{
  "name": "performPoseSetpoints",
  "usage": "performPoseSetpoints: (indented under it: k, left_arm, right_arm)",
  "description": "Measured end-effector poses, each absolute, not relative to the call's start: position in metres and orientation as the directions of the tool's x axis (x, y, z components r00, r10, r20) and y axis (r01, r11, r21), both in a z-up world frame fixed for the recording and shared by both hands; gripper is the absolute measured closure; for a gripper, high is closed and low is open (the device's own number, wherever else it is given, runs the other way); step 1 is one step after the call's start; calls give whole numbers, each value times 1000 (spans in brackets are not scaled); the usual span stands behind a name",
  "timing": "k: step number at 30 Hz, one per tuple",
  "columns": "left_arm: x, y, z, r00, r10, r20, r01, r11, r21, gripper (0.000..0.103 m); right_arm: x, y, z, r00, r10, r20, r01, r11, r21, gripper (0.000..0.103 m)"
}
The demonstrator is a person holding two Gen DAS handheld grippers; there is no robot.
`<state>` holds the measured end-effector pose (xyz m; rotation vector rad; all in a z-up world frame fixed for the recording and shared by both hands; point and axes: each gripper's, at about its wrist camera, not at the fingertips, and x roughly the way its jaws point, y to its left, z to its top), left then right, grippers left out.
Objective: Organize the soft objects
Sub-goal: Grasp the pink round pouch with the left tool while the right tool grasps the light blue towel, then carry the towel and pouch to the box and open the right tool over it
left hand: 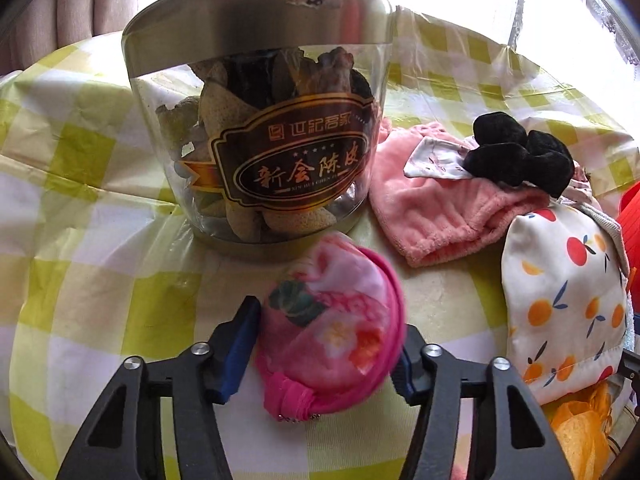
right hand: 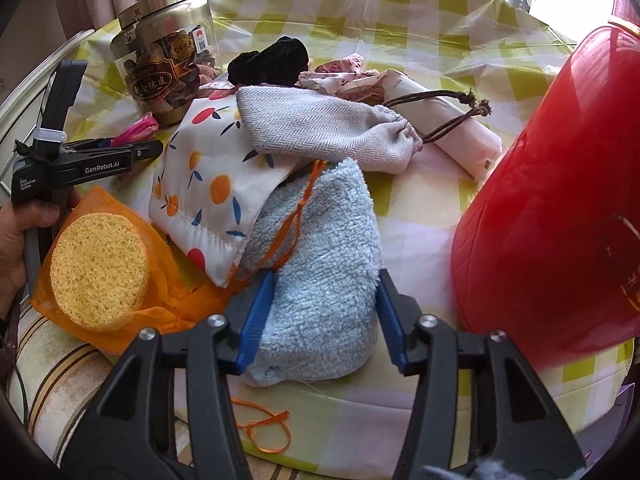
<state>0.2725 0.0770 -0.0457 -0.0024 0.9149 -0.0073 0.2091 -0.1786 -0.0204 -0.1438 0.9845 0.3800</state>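
The round pink flowery cloth pouch (left hand: 332, 328) sits between the blue fingertips of the left gripper (left hand: 328, 348), just in front of the big glass jar with a silver lid (left hand: 256, 120). The fingertips press its sides, so the gripper is squeezing it, probably to carry it off. The right gripper (right hand: 320, 320) has its fingers on both sides of the fluffy light blue towel (right hand: 320, 280) (whether it squeezes yet I cannot tell). The towel lies under the white pouch with orange fruit prints (right hand: 208, 184), so pulling it may tug that pouch. I count one grey drawstring bag (right hand: 328, 132), one black velvet scrunchie (right hand: 268, 60), one yellow round sponge (right hand: 100, 264) and one red plastic tub (right hand: 552, 208), perhaps where the soft things go.
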Motion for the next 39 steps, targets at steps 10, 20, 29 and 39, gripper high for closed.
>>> performPoseSetpoints:
  k: [10,20,29,39]
  left_arm:
    - [258,75,-38,648,-55,-759,30,998,-47,66]
    - [225,80,-15,710,-91,-699,25,994,-104,74]
    - [193,73,7,745,-115,-657,33,990,-136,79]
    - [157,51,31,792,-119,-599,57,991,-122,80]
  right_arm:
    - [195,-196,-6,537,258,-803,-344,936,71,70]
    - [181,-210,4,555,267,-788,-335,939,82,88]
    - [194,-201,-14,490,238,-838,-335,939,70,38]
    - [186,-203,-7,536,229,-813,-328,943,49,81]
